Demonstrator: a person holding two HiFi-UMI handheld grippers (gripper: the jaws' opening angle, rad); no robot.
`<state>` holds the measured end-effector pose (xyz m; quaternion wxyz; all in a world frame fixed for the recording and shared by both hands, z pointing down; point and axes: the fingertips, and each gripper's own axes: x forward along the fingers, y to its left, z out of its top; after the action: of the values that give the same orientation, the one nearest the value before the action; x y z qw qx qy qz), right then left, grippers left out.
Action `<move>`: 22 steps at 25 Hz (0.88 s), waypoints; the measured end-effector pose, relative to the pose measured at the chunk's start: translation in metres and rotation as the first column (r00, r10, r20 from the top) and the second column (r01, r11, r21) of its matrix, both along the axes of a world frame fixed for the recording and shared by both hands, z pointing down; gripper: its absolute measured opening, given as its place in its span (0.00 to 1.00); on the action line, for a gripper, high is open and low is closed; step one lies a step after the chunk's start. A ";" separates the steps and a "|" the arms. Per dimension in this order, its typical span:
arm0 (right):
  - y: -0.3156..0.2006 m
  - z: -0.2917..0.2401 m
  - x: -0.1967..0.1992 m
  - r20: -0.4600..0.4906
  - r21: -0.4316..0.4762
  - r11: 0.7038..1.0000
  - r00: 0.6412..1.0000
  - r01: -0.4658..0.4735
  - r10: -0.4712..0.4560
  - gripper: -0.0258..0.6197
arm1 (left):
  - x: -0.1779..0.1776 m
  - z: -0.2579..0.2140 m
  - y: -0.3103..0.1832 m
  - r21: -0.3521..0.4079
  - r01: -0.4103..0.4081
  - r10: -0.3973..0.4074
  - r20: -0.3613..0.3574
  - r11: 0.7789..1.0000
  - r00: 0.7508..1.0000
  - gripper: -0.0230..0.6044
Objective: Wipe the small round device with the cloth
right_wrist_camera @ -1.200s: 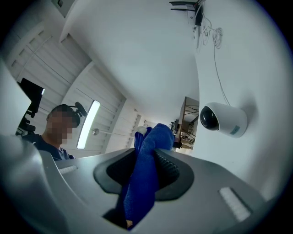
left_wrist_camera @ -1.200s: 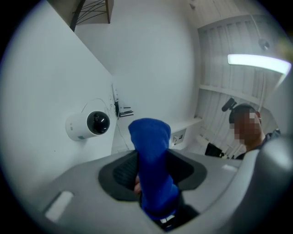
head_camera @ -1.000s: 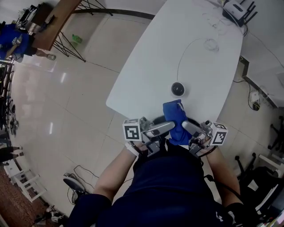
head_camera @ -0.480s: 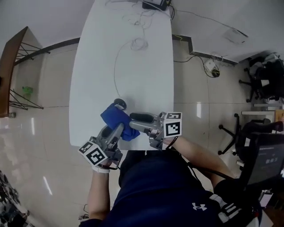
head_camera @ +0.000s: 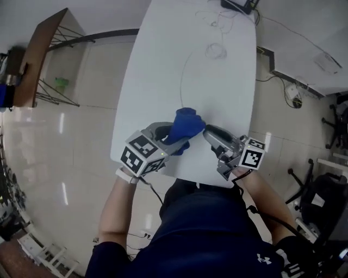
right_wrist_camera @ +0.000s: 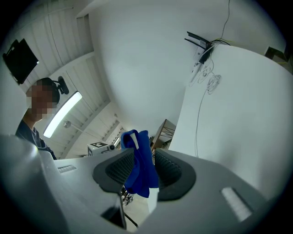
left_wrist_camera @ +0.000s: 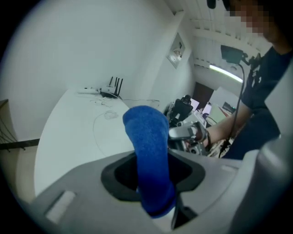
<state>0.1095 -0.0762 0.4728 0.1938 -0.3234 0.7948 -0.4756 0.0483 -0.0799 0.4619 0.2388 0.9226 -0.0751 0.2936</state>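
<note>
Left tool (left_wrist_camera: 153, 176) is clamping the blue cloth (head_camera: 186, 124). In the left gripper view we are seeing the fabric pinched between both pads and sticking up past them as a rounded hump. Its jaws have just been closing. Right tool (right_wrist_camera: 145, 171) is gripping the same cloth. In the right gripper view a folded bunch is sitting between the ribbed pads and touching both, and those jaws have also just been closing.

In the head view the cloth is sitting at lower centre, bunched up over the near end of the white tabletop (head_camera: 163, 65). The left tool is reaching in from the lower left and the right tool from the right, so their tips are meeting at the fabric. We are noting a marker cube on each tool, the left cube (head_camera: 142, 155) and the right cube (head_camera: 251, 156).

We are not making out the small round device, as the cloth and tool tips are covering that spot. A thin cable (head_camera: 182, 87) is running down the tabletop and ending right at the cloth's upper edge. A router (head_camera: 236, 5) is sitting at the far end, top of frame. A wooden table (head_camera: 41, 59) is showing at upper left.
</note>
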 end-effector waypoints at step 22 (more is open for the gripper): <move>-0.020 0.011 -0.004 0.046 -0.070 0.997 0.998 -0.036 0.040 0.23 | -0.065 0.112 -0.066 -0.650 -0.197 0.263 0.005 0.734 0.965 0.28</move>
<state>0.1054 -0.0964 0.4839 0.2102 -0.3337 0.7666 -0.5067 -0.0167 -0.1461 0.5736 0.4984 0.7711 0.1334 0.3731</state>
